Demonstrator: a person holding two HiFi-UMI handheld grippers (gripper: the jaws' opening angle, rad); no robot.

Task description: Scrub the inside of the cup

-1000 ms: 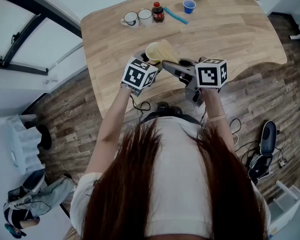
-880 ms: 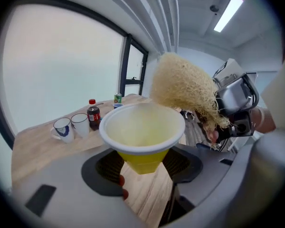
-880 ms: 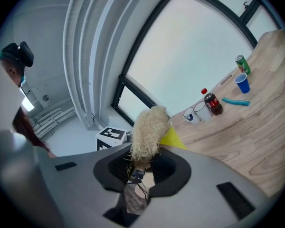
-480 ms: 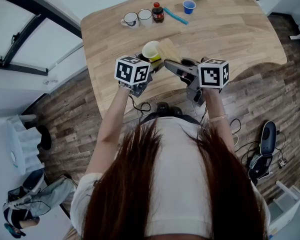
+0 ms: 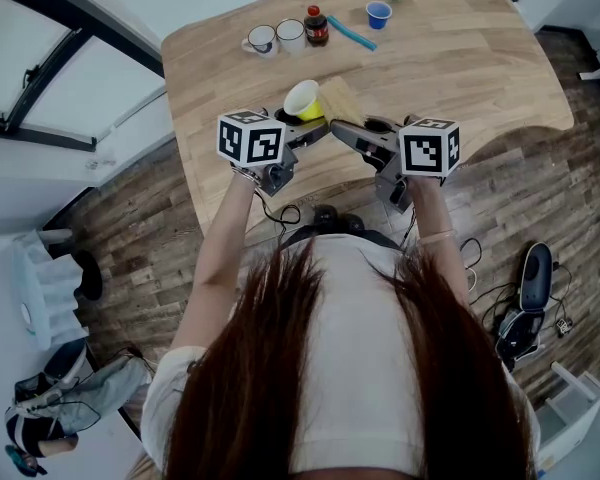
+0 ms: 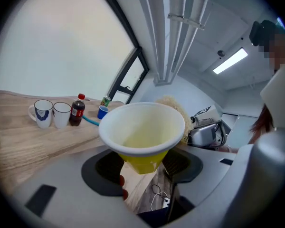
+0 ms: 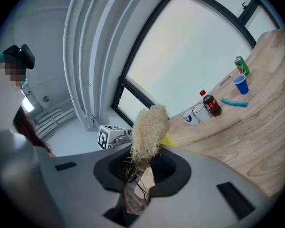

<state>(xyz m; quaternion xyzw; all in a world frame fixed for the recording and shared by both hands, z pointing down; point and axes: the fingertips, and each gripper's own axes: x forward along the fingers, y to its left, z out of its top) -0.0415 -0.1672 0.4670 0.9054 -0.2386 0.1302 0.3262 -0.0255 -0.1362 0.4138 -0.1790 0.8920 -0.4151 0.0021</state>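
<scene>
My left gripper [image 6: 141,164] clamps the yellow cup [image 6: 141,127] by its narrow base and holds it tilted above the worktop's [image 5: 460,58] near edge. Just beside its rim is the fibrous scrubber [image 7: 147,127], pinched at its lower end in my right gripper [image 7: 141,170].

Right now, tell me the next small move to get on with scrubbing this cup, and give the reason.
Probably ease the right gripper toward the cup so its loofah scrubber passes over the rim and into the yellow cup. The left gripper holds the cup tilted off the table with its mouth open and empty, and the loofah sits just outside the rim.
</scene>
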